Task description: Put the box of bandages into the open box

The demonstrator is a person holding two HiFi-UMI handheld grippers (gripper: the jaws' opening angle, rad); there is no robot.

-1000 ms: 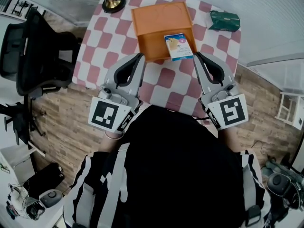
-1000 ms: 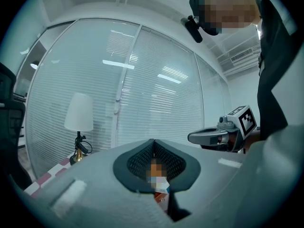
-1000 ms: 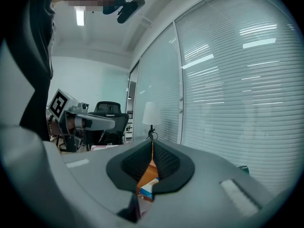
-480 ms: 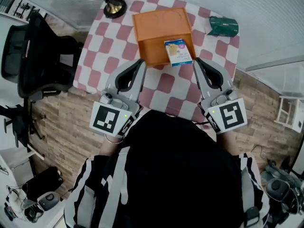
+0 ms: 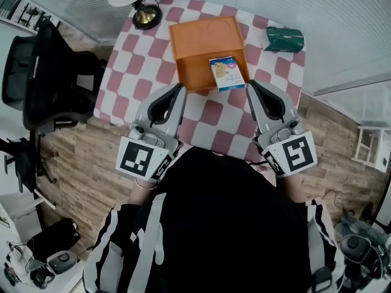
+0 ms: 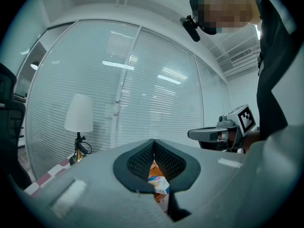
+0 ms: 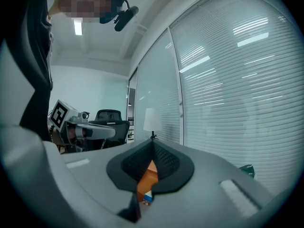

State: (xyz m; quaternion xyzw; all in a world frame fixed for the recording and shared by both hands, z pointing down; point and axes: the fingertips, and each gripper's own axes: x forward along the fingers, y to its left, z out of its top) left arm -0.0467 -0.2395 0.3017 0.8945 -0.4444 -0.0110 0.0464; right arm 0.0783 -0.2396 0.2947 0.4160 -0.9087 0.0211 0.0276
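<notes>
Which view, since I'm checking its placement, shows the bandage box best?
Head view: the bandage box shows whole from above, at the orange box's near right corner. Both gripper views show only a sliver past their jaws.

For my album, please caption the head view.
Left gripper and right gripper, both shut, face the checkered table; bandage box at a corner of the orange box.

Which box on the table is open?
The large orange box; its top is open. The small bandage box at its right front corner is closed.
</notes>
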